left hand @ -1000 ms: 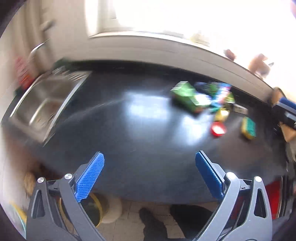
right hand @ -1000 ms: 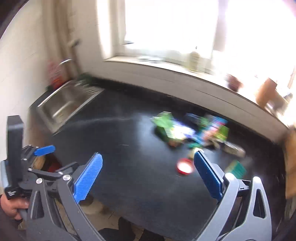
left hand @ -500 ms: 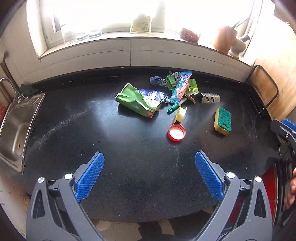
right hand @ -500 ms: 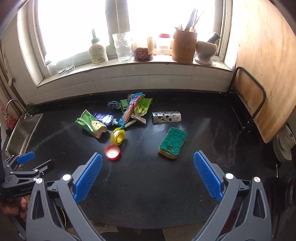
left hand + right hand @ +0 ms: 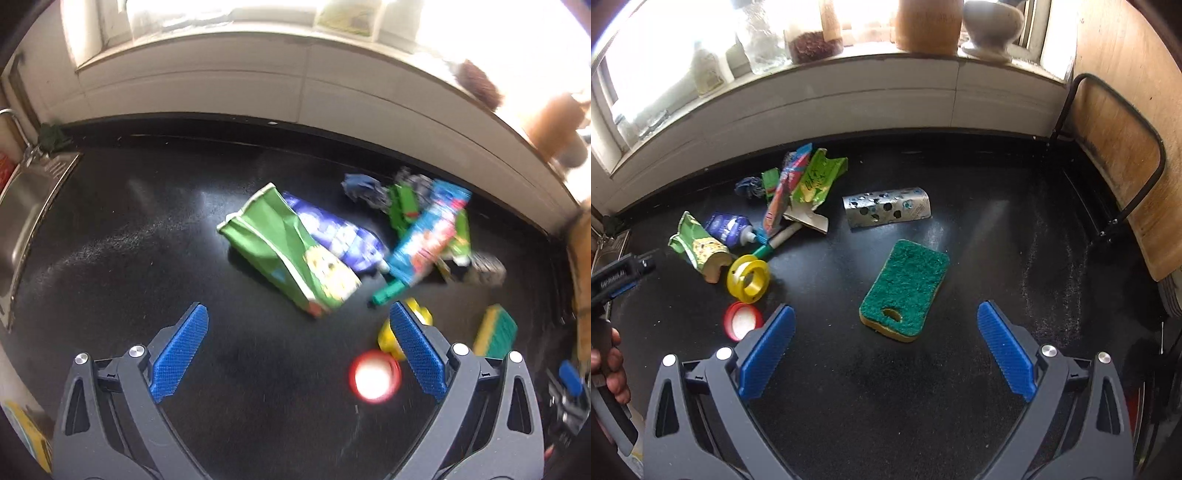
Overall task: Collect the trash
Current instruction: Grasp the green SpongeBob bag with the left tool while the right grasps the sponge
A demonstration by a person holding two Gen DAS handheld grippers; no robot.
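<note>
Both tools are held above the near edge of the black counter (image 5: 1015, 236), each with jaws spread wide and nothing between them. The left tool (image 5: 299, 347) hovers over bare counter, with the green snack bag (image 5: 291, 254) just beyond its open span. The right tool (image 5: 886, 350) faces the green sponge (image 5: 905, 288), which lies flat and apart from the other items.

The trash sits in a loose cluster left of centre, toward the far wall. The green snack bag touches a blue-and-white pouch (image 5: 729, 229). To their right, a long blue and red wrapper (image 5: 785, 192) lies over a torn green carton (image 5: 816, 184), with a crumpled blue scrap (image 5: 748, 186) at the far side. A green-capped marker (image 5: 775, 243) points toward a yellow tape spool (image 5: 748, 278). A red lid (image 5: 742, 321) lies nearest the counter's front edge, just beside the right tool's left finger in that view. A perforated silver piece (image 5: 886, 208) lies between the cluster and the sponge.

Open room: the counter's right half is bare up to a metal rack (image 5: 1119, 147) and wooden board at the right edge. A sink (image 5: 22, 206) bounds the left end. The left view is motion-blurred. A hand (image 5: 609, 365) grips the left tool's handle.
</note>
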